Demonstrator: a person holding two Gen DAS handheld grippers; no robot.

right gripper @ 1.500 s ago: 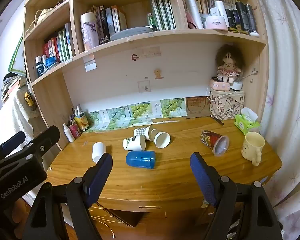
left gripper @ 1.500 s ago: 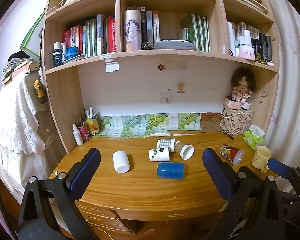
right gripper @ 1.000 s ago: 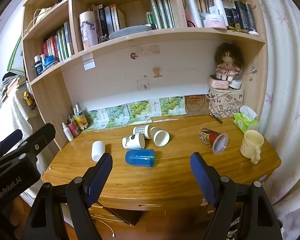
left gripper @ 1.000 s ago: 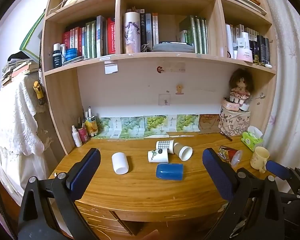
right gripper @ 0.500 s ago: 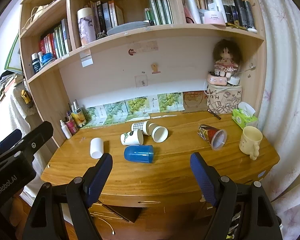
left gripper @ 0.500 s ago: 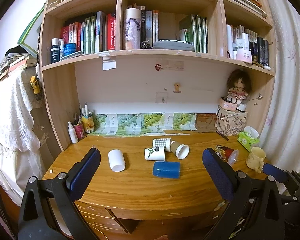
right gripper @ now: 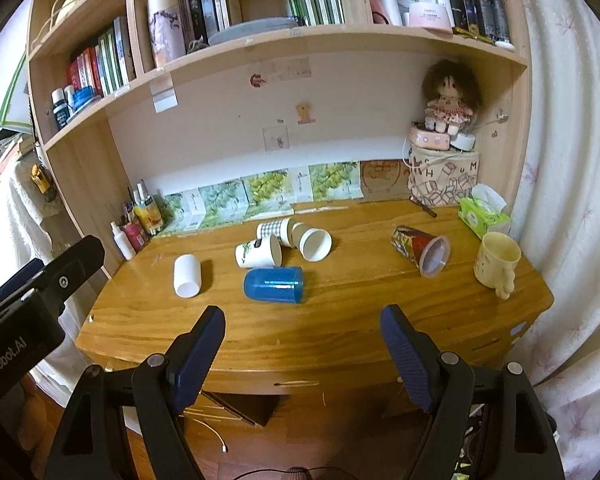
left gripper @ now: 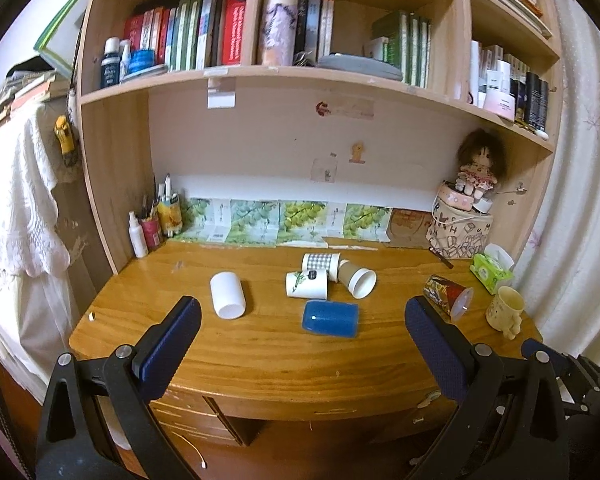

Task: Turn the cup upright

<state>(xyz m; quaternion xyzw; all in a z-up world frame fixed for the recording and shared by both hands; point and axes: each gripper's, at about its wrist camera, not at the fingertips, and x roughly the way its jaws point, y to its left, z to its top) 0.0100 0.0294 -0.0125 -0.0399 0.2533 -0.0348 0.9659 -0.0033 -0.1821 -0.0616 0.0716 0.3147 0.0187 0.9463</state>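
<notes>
Several cups lie on their sides on the wooden desk (left gripper: 260, 352): a white cup (left gripper: 227, 294) (right gripper: 187, 275) at the left, a blue cup (left gripper: 330, 317) (right gripper: 274, 284) in the middle, a leaf-print cup (left gripper: 307, 285) (right gripper: 259, 251), a checked cup (left gripper: 321, 264) (right gripper: 274, 230), a brown cup (left gripper: 358, 279) (right gripper: 311, 241) and a red patterned cup (left gripper: 447, 293) (right gripper: 420, 249). A cream mug (left gripper: 505, 311) (right gripper: 496, 262) stands upright at the right. My left gripper (left gripper: 300, 312) and right gripper (right gripper: 302, 320) are open and empty, held back in front of the desk's near edge.
Bottles and pens (left gripper: 152, 224) stand at the desk's back left. A patterned box with a doll (right gripper: 444, 176) and a green tissue pack (right gripper: 483, 216) are at the back right. Bookshelves (left gripper: 300, 76) hang over the desk. A curtain (right gripper: 572, 200) is at the right.
Both grippers have drawn back and risen a little from the desk, so the cups look smaller and lower. Nothing on the desk has moved.
</notes>
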